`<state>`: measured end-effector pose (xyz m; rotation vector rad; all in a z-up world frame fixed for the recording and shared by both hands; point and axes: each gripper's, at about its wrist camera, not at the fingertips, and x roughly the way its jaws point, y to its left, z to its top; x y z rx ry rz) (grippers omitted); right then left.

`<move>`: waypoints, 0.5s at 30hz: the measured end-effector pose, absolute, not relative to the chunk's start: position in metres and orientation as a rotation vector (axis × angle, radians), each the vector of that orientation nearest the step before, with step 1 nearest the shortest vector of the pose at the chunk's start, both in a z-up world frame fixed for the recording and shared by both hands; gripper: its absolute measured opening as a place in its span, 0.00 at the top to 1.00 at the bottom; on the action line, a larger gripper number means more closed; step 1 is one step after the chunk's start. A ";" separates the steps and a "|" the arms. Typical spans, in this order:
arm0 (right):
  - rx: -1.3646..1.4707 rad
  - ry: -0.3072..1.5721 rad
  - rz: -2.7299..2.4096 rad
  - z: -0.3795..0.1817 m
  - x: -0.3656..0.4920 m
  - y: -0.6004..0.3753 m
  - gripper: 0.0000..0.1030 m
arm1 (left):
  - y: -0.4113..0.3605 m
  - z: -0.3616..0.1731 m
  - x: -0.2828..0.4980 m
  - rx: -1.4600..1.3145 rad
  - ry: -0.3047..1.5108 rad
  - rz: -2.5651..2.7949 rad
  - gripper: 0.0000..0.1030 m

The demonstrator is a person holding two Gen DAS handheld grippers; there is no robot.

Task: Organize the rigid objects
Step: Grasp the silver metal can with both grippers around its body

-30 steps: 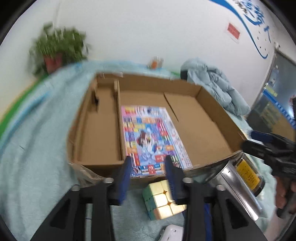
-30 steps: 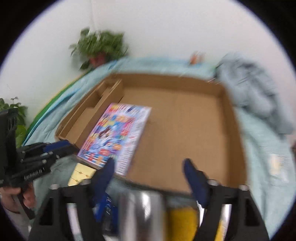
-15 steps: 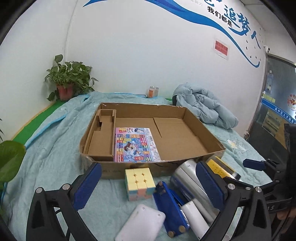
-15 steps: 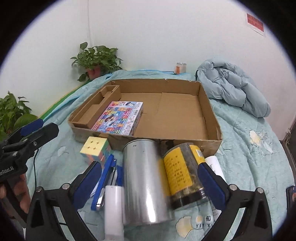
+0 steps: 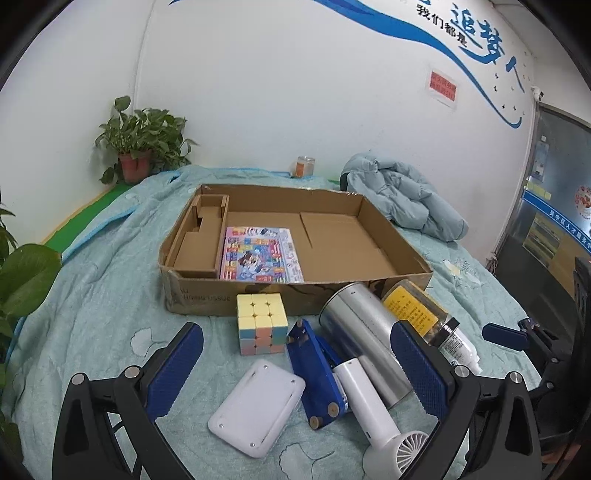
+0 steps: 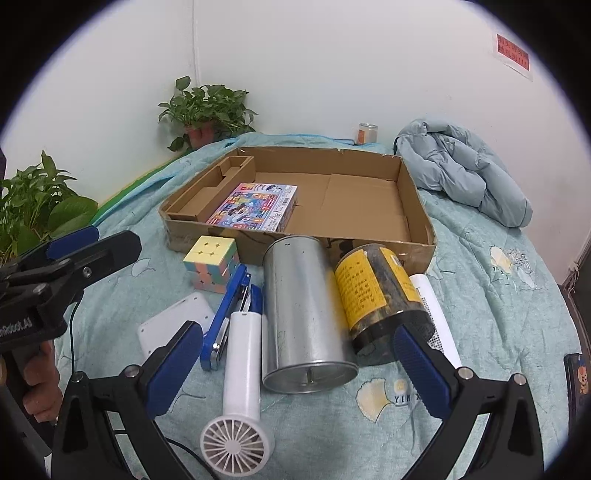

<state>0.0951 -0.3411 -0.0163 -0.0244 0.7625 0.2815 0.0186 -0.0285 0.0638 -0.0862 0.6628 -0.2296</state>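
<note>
we held both the left gripper (image 5: 295, 369) and right gripper (image 6: 297, 363) spread wide (empty) over the metal can (image 6: 303, 314) at lower centre.

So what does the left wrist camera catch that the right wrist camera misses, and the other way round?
Only the left view shows the blue painted wall lettering and the dark glass door. Only the right view shows a hand gripping the left tool's handle and a dark phone at the blanket's edge. Both show the brown cardboard box holding the colourful flat packet, the pastel puzzle cube, and the silver metal can.
</note>
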 end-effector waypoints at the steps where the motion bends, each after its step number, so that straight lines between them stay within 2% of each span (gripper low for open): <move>1: -0.026 0.765 0.282 -0.018 0.093 -0.340 0.00 | -0.027 0.062 0.019 -0.095 0.673 -0.230 0.01; 15: -0.013 0.788 0.326 -0.034 0.091 -0.338 0.00 | -0.023 0.038 0.032 -0.158 0.762 -0.308 0.02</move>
